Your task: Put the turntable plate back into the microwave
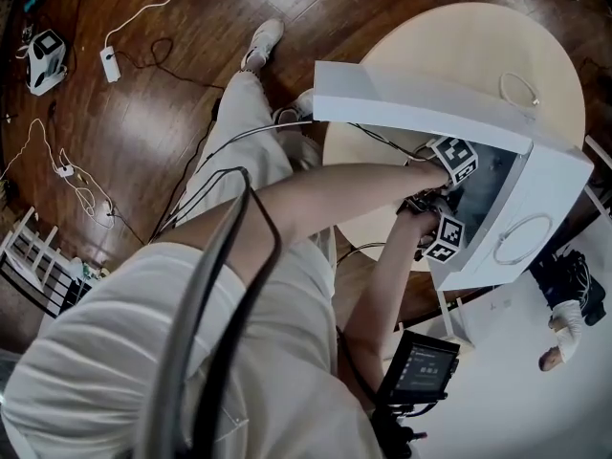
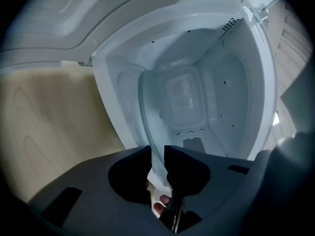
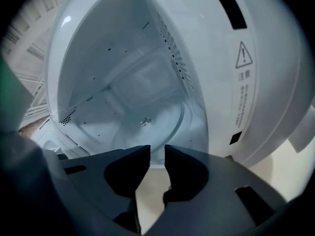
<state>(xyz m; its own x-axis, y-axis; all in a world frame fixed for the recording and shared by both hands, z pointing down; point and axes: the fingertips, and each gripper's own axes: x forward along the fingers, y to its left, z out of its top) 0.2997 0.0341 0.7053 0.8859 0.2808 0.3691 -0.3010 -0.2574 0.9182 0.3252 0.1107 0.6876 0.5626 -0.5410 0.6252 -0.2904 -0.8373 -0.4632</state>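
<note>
Glass turntable plate (image 2: 150,132) clamped between left gripper's fingers (image 2: 186,167), right gripper's fingers (image 3: 188,170) narrowly apart, empty

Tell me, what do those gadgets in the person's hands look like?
The left gripper and right gripper each have two dark grey, rounded jaws. Each carries a cube with black-and-white square markers: left cube, right cube. The person wears a pale short-sleeved top.
</note>
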